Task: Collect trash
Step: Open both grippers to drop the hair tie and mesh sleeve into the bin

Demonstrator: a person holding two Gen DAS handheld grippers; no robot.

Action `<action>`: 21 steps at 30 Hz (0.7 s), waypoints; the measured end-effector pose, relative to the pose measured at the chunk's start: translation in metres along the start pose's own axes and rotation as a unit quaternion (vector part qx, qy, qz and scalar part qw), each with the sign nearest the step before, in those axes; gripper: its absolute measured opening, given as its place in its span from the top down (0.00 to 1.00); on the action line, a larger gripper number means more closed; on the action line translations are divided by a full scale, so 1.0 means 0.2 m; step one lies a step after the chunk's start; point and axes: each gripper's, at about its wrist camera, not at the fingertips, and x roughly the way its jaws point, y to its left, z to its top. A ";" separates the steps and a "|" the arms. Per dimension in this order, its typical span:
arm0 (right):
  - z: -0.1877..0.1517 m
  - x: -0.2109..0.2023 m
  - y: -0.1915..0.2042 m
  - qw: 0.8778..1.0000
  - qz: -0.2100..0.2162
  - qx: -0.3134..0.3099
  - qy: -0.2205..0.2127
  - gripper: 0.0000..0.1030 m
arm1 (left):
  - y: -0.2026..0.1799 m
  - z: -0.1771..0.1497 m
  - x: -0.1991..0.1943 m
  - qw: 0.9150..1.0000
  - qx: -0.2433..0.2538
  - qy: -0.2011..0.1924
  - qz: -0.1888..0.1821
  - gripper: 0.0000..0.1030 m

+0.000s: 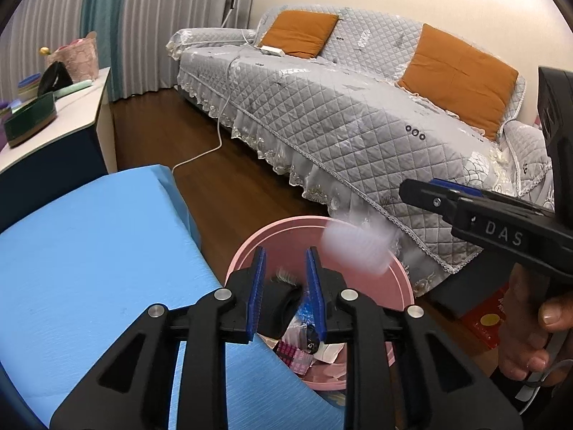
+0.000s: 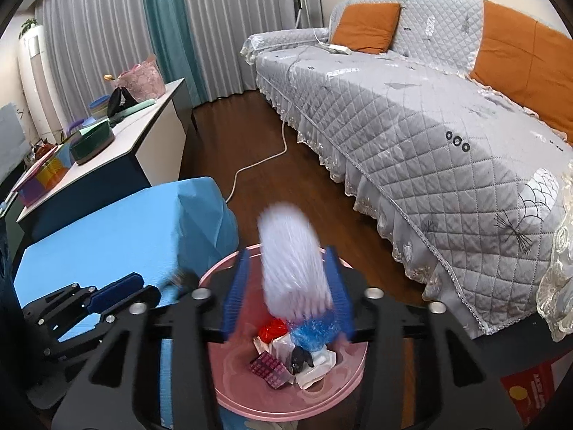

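Fingers, right: the right gripper [image 2: 288,295] has its blue-padded fingers [image 2: 235,295] spread apart over the pink bin [image 2: 229,399]; a blurred white object [image 2: 293,261] hangs between them, and contact with either pad cannot be told.
Fingers, left: the left gripper [image 1: 286,294] has its fingers [image 1: 258,294] parted and released, with a dark brush-like item [image 1: 281,299] between them; whether it touches a pad cannot be told.
White object, left view: a pale smear [image 1: 354,247] at 1 o'clock from the left gripper, above the bin's far rim [image 1: 286,220].
Bin contents: red crumpled wrapper [image 2: 273,329], blue crinkled plastic [image 2: 313,333], white tissue [image 2: 317,369], pink gridded packet [image 2: 270,369], all lying on the bin's bottom.
Bench: blue-covered bench [image 1: 89,268] at 9 o'clock of the bin, its edge just beside the rim.
Sofa: grey quilted sofa [image 2: 412,107] at 2 o'clock, with orange cushions [image 2: 365,27].
Floor: dark wooden floor [image 2: 304,186] with a white cable [image 2: 258,165] running from the sofa.
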 end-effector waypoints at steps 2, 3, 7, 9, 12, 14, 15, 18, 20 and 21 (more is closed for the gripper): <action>0.00 0.00 0.00 1.000 -0.001 0.001 -0.001 0.52 | 0.01 0.01 0.00 1.000 -0.002 0.000 -0.002 0.77; 0.00 0.00 0.00 1.000 0.000 0.001 0.000 0.51 | 0.01 0.01 0.00 1.000 -0.002 0.000 -0.002 0.77; 0.00 -0.01 0.00 1.000 0.001 0.001 0.000 0.51 | 0.00 0.01 -0.01 1.000 0.001 -0.002 0.001 0.77; 0.00 -0.01 0.00 1.000 0.001 0.001 -0.002 0.50 | 0.00 0.02 -0.02 1.000 0.001 -0.004 0.003 0.77; 0.00 -0.02 0.00 1.000 0.001 0.003 -0.002 0.50 | 0.01 0.03 -0.05 1.000 0.000 -0.011 0.009 0.77; 0.00 -0.03 0.01 1.000 0.000 0.005 -0.006 0.50 | 0.02 0.03 -0.08 1.000 -0.003 -0.015 0.014 0.77; 0.00 -0.04 0.01 1.000 0.000 0.005 -0.008 0.50 | 0.03 0.03 -0.09 1.000 -0.005 -0.016 0.016 0.77; 0.00 -0.08 0.04 1.000 0.003 0.002 -0.016 0.50 | 0.06 0.02 -0.16 0.999 -0.013 -0.026 0.027 0.75; 0.00 -0.12 0.07 1.000 0.003 -0.004 -0.023 0.48 | 0.08 0.01 -0.21 0.999 -0.020 -0.032 0.032 0.71; 0.00 -0.14 0.09 1.000 0.005 -0.008 -0.027 0.46 | 0.10 0.00 -0.24 0.998 -0.023 -0.036 0.037 0.68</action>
